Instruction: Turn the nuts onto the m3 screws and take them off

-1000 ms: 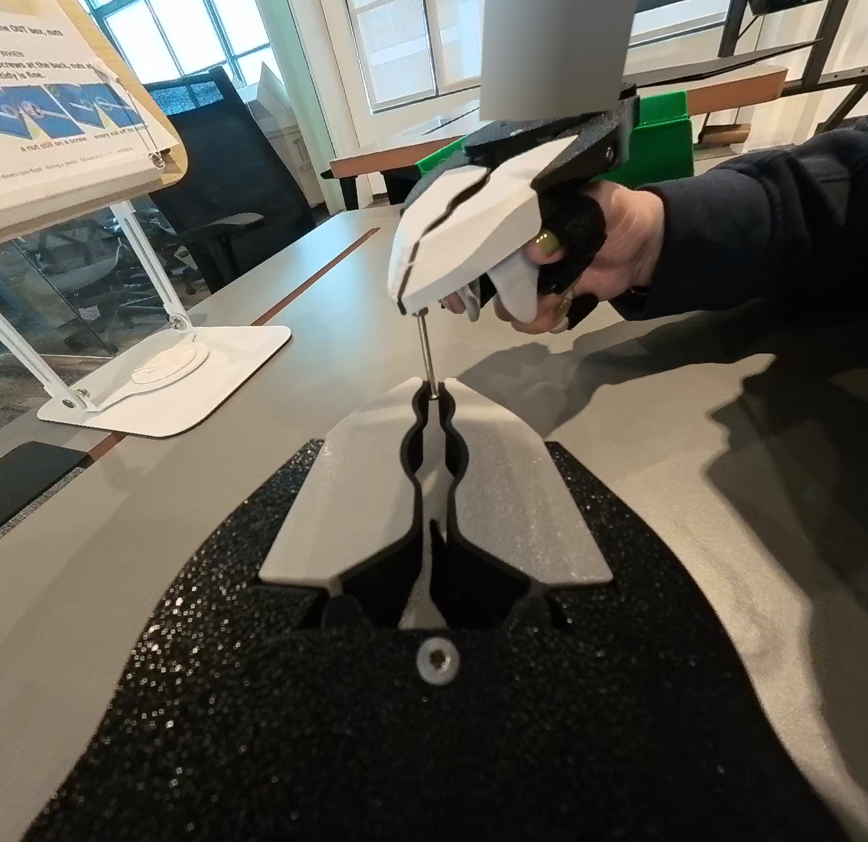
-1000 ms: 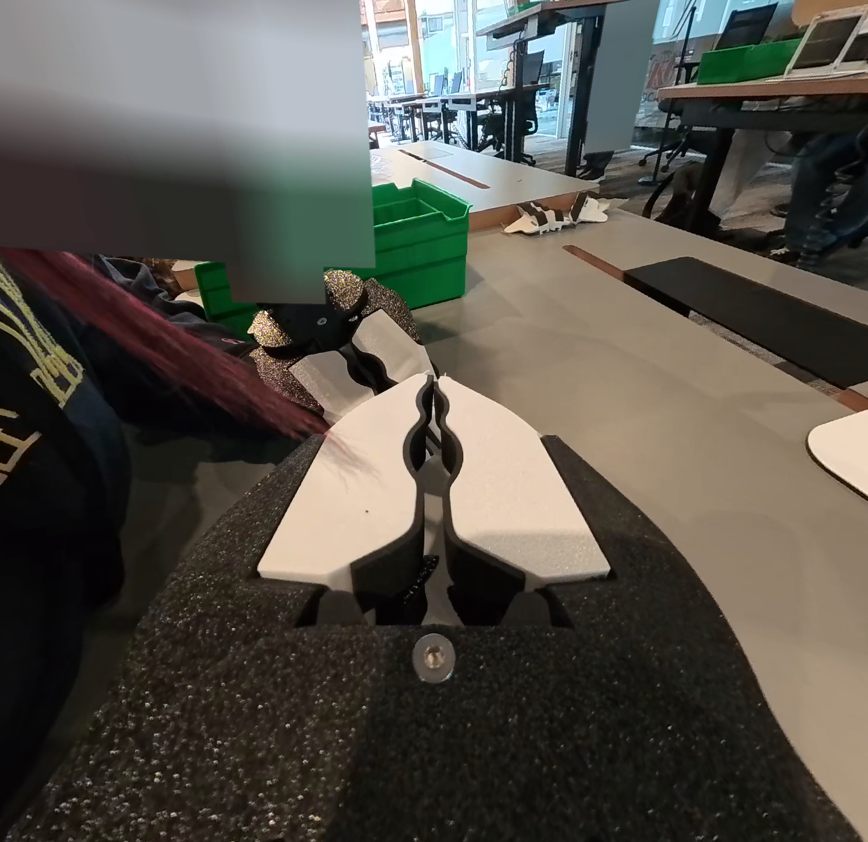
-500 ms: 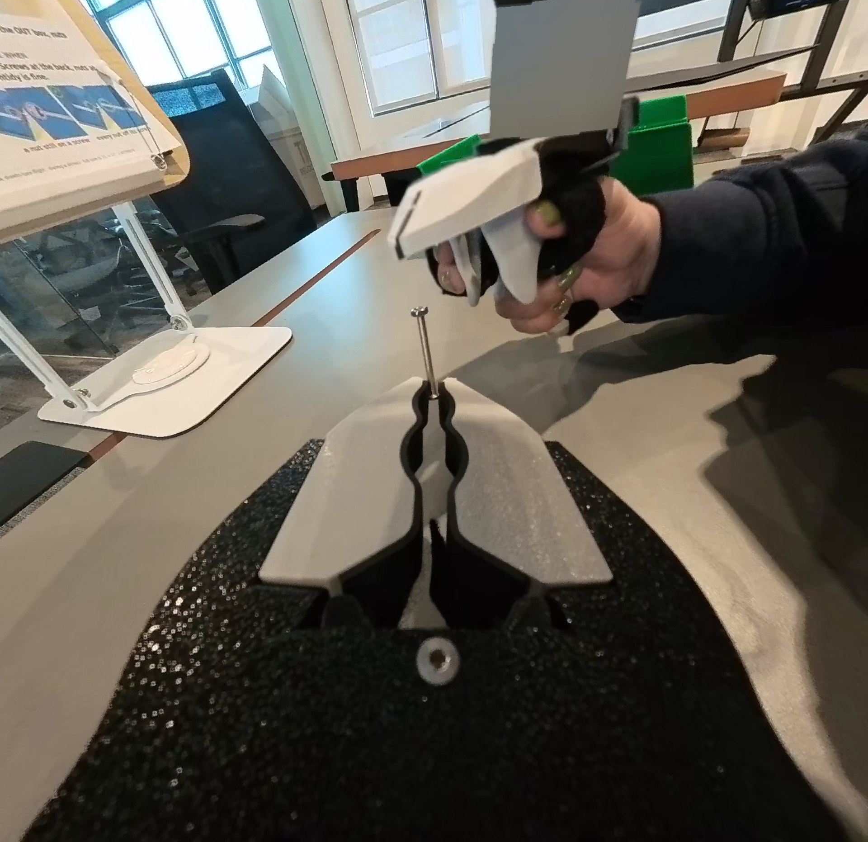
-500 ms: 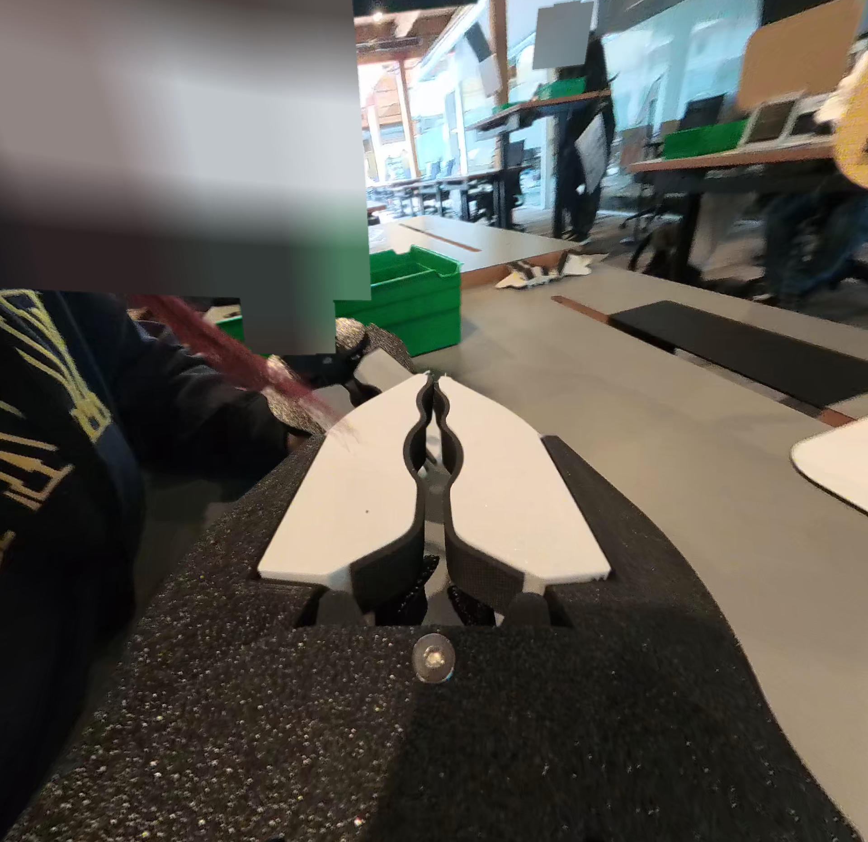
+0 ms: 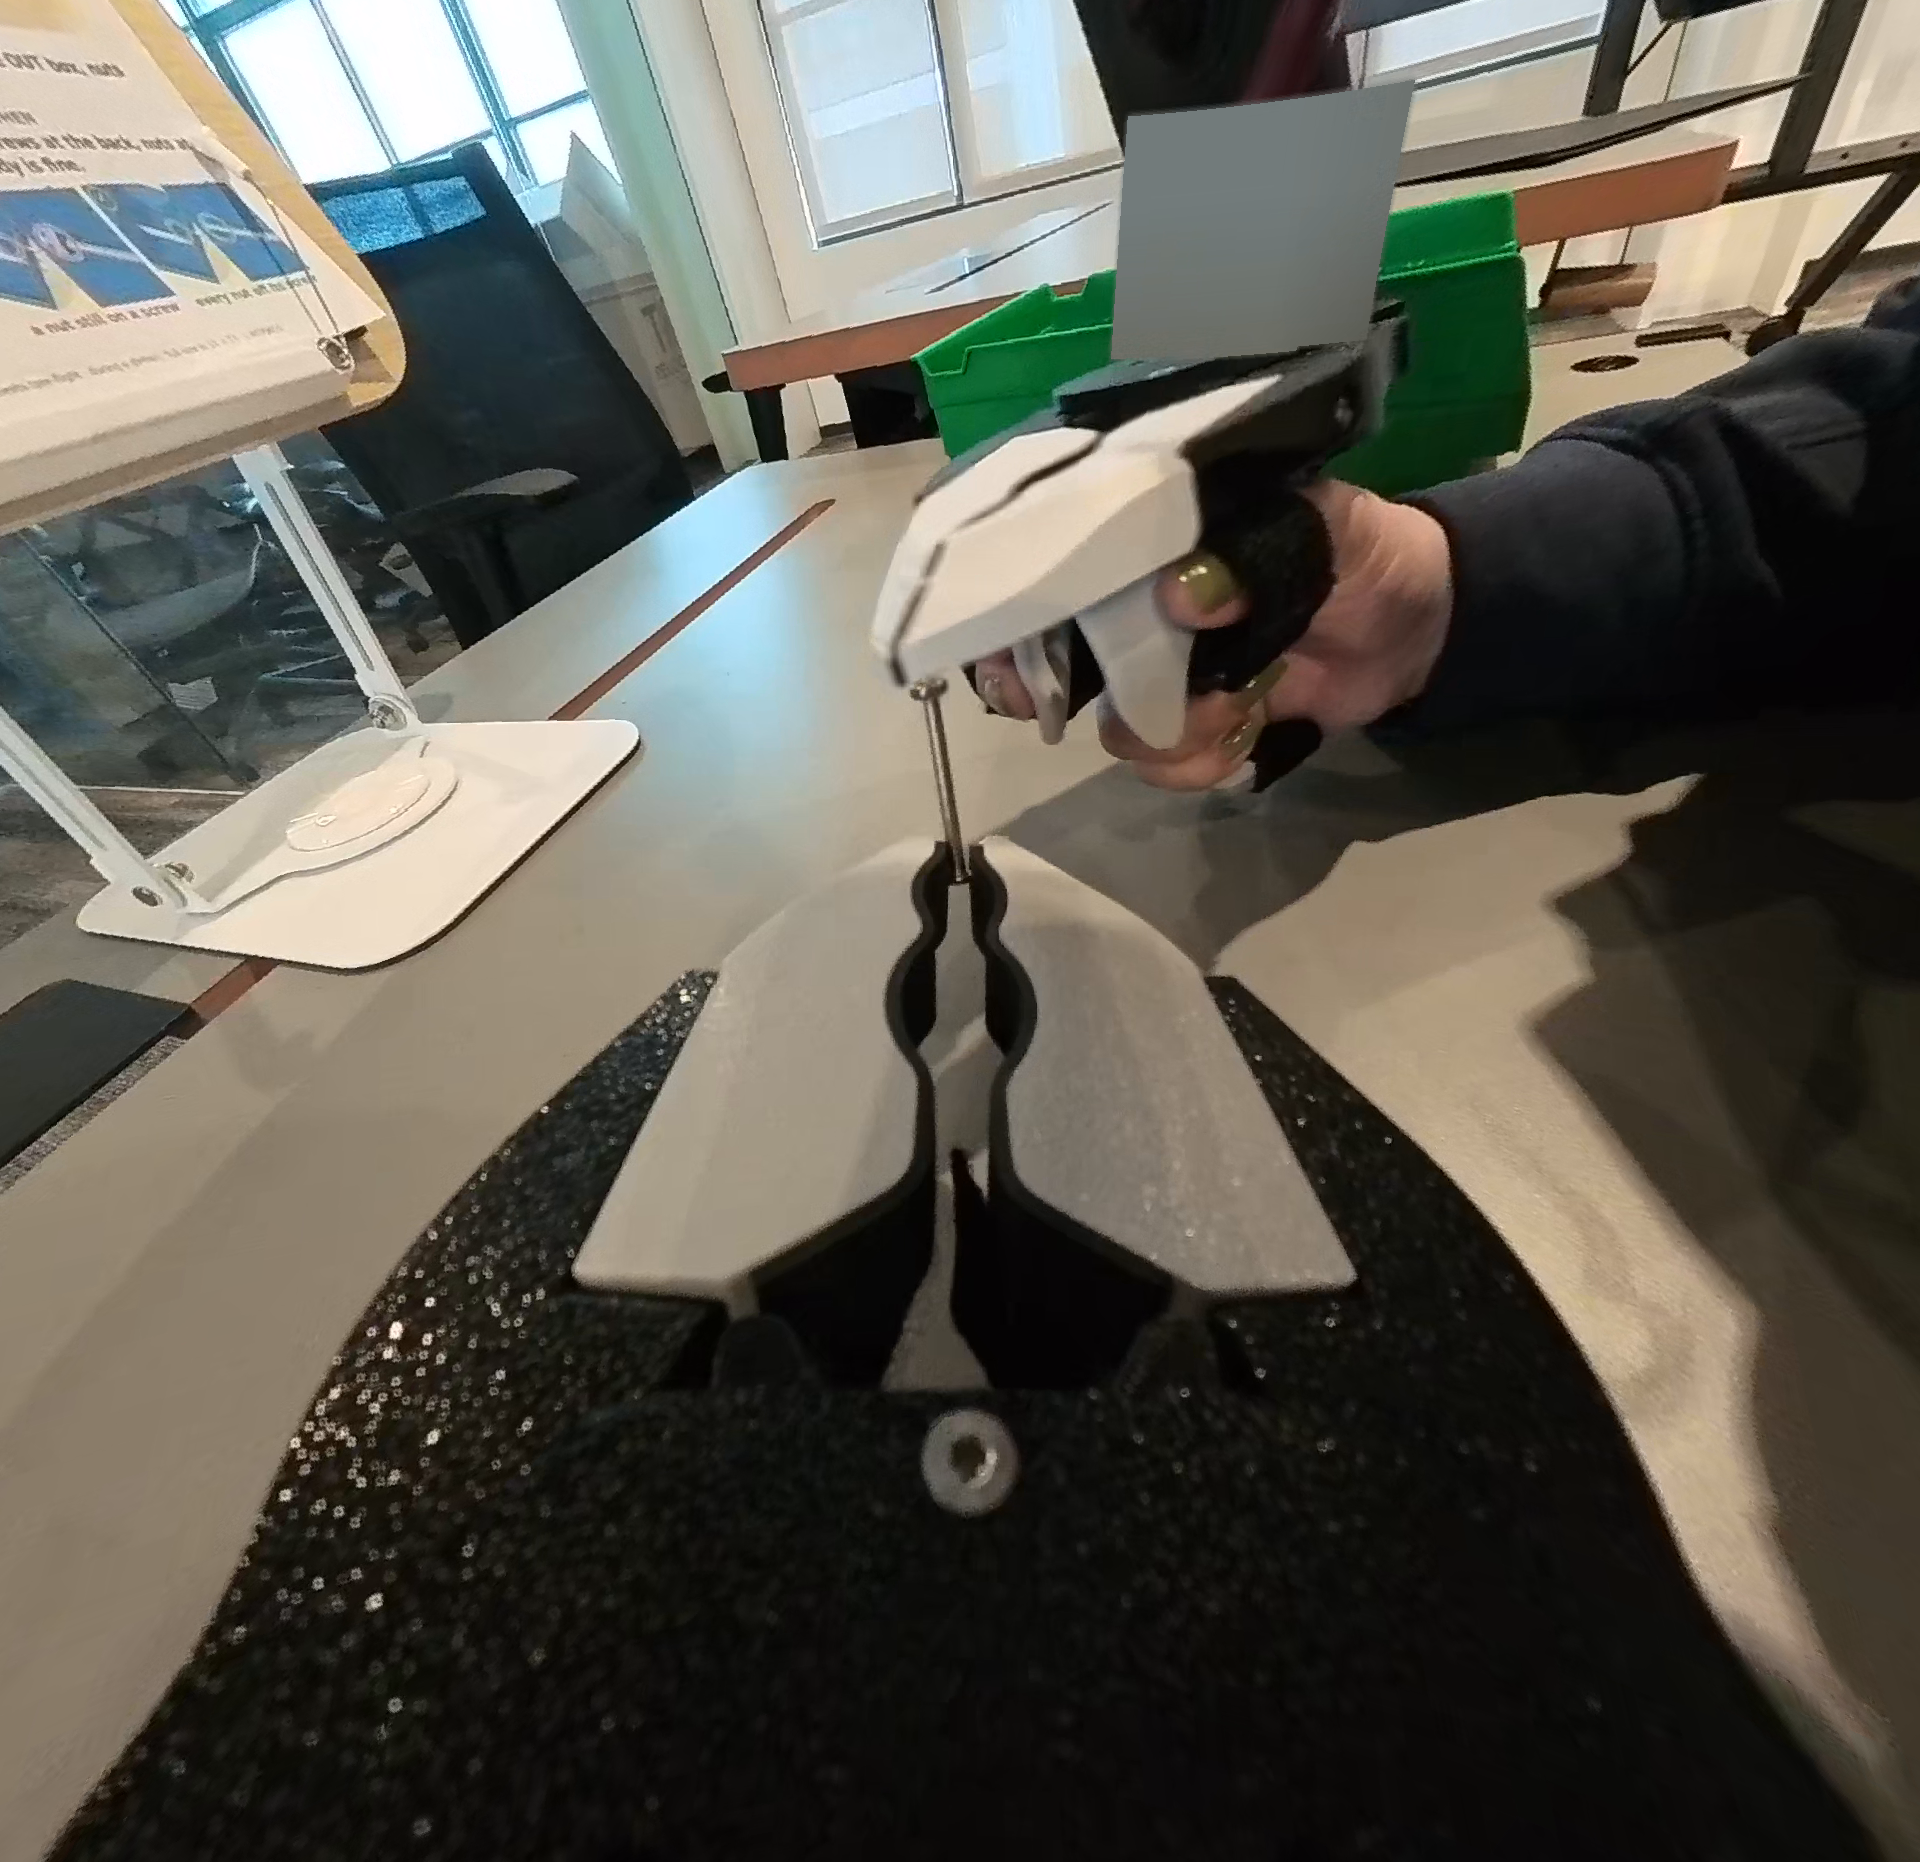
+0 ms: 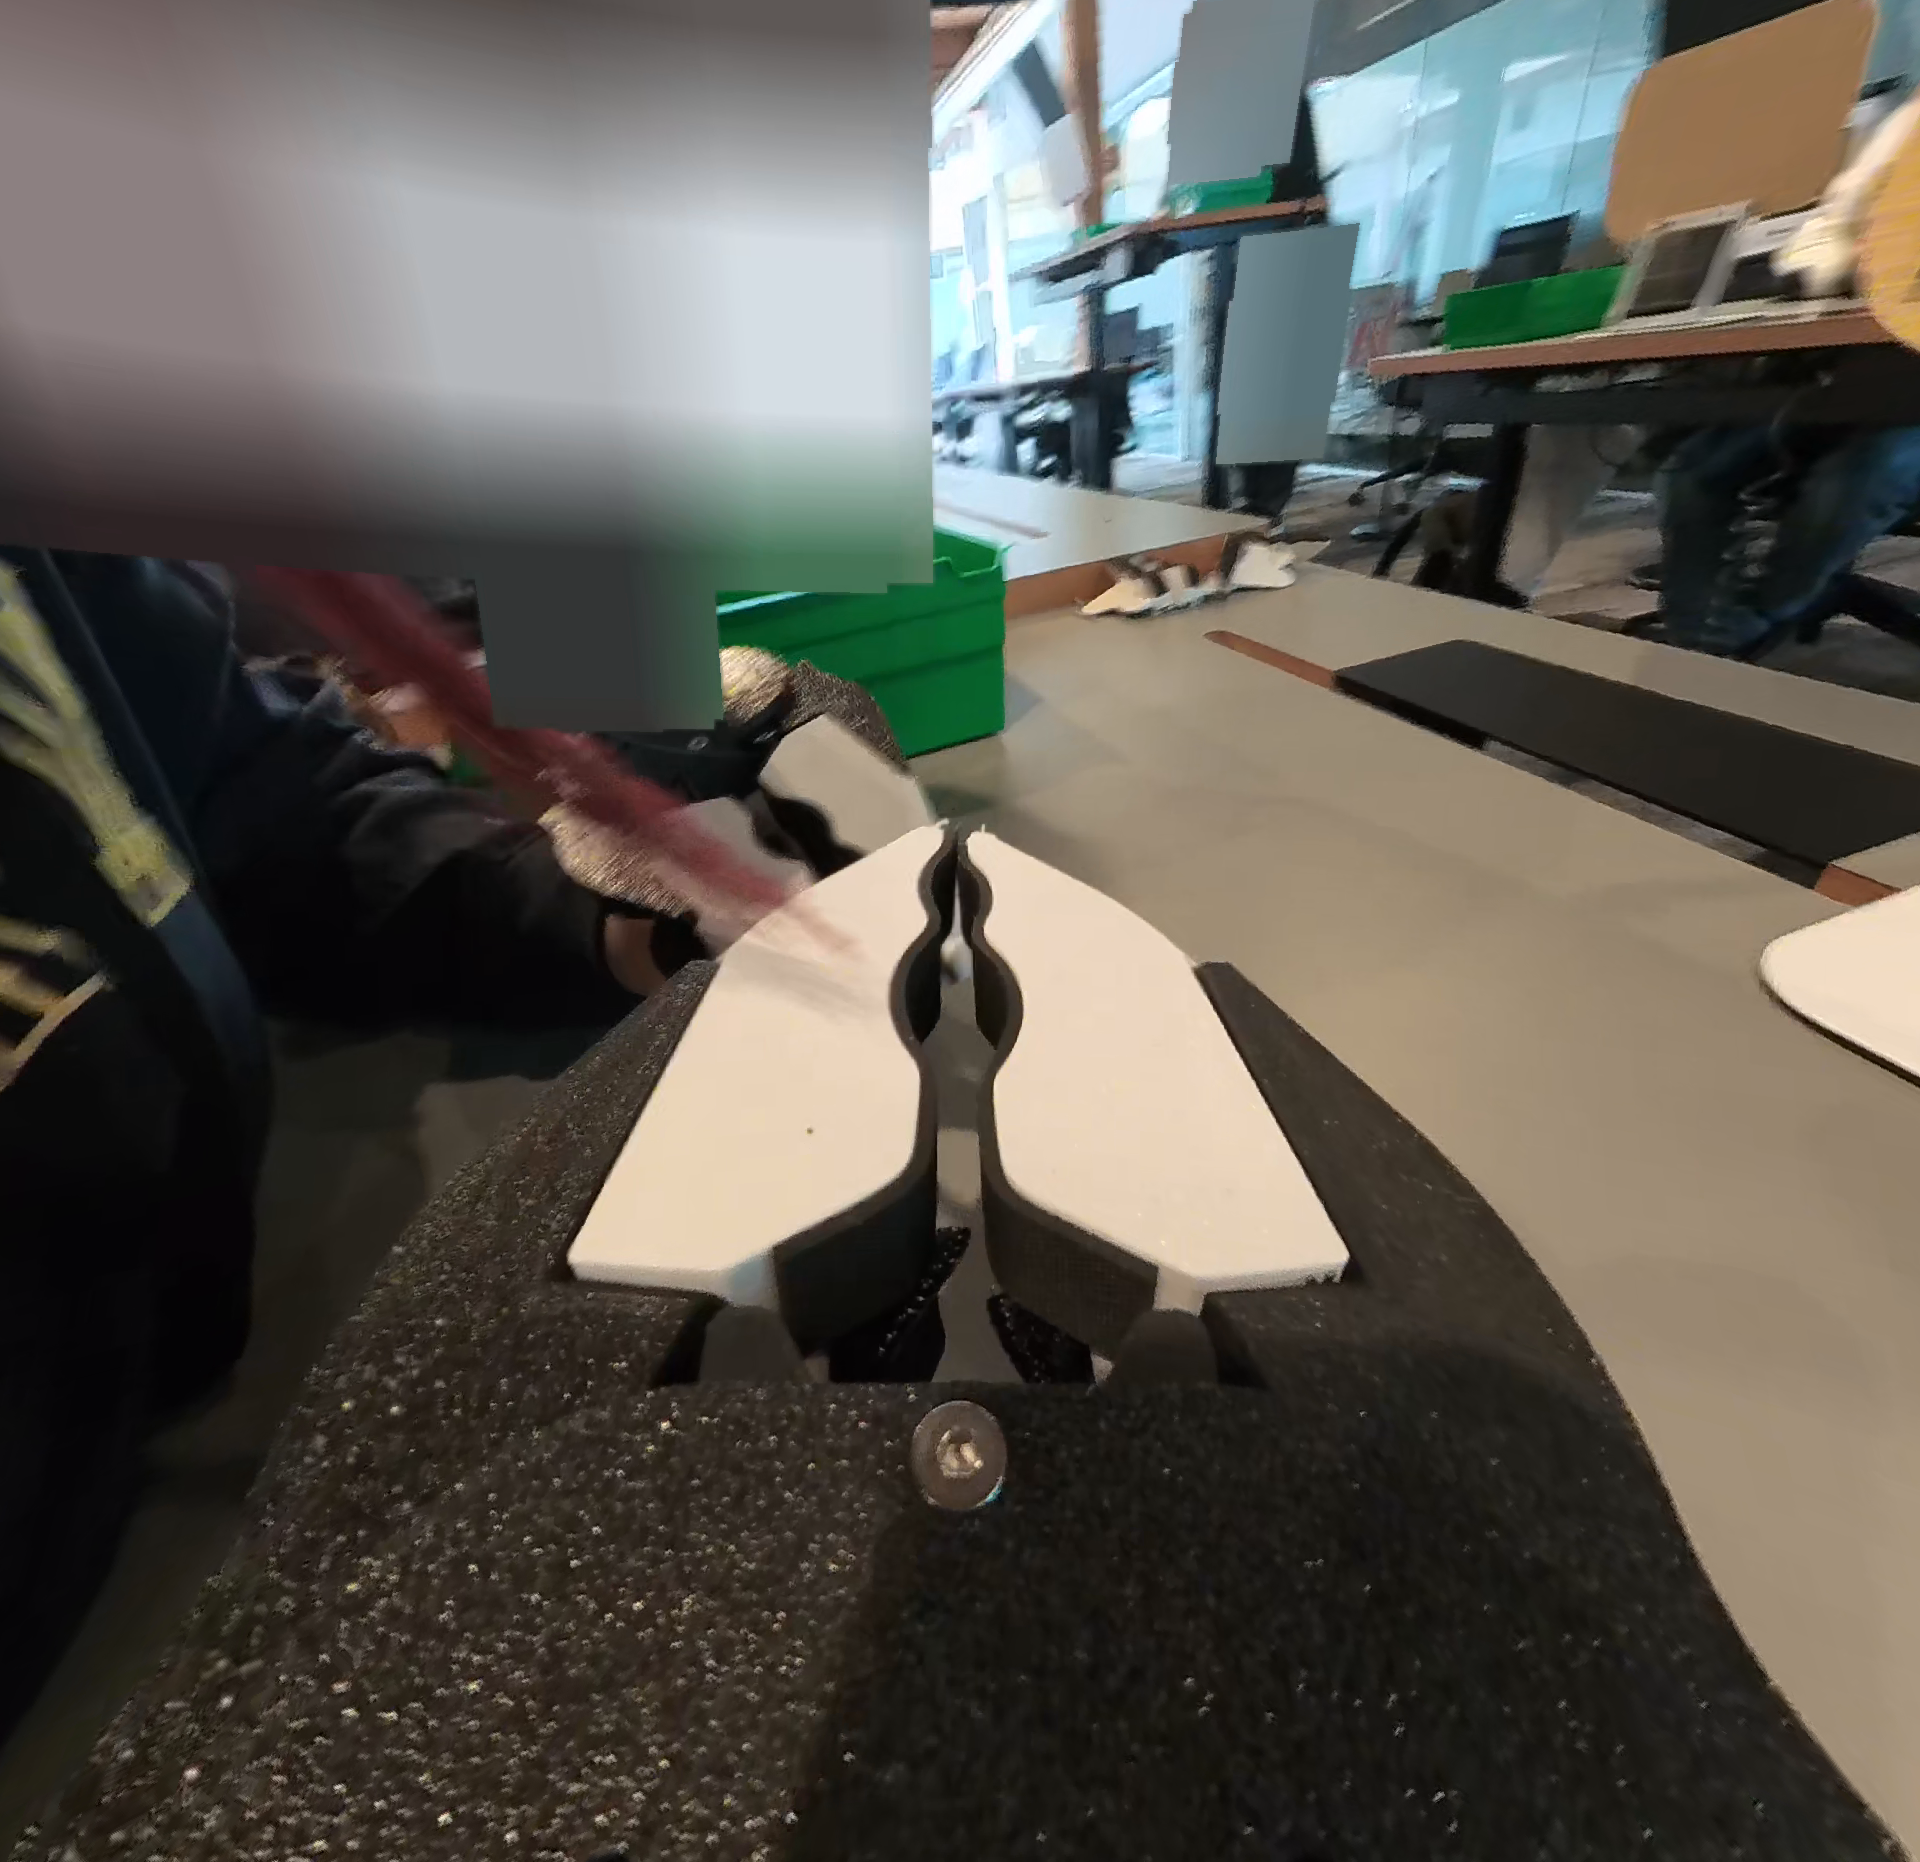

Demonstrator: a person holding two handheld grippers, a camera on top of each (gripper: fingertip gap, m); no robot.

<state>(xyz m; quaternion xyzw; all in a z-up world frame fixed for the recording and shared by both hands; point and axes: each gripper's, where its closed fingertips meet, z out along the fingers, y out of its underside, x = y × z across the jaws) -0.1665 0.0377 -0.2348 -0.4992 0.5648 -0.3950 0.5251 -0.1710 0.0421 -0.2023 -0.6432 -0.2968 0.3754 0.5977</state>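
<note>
In the left wrist view my left gripper point(image 5: 958, 856) is shut on the lower end of a long thin screw point(image 5: 943, 773) and holds it upright above the grey table point(image 5: 727, 669). A small wider piece point(image 5: 925, 685), head or nut, sits at the screw's top. My right gripper point(image 5: 896, 659), held by a hand point(image 5: 1340, 617), comes in from the right with its closed tips touching that top end. In the right wrist view my right gripper point(image 6: 956, 836) is shut. The screw is hidden there. The left gripper point(image 6: 842, 773) shows just behind its tips.
A white stand base point(image 5: 364, 836) with a sign board point(image 5: 156, 254) is at the left. A green bin point(image 5: 1455, 358) stands behind the right hand and also shows in the right wrist view point(image 6: 894, 659). A black mat point(image 6: 1610, 742) lies farther right. Left and right tips are no more than a few centimetres apart.
The right gripper lifted off the screw's top half a second ago and has come back down onto it. The left gripper and the screw have stayed still.
</note>
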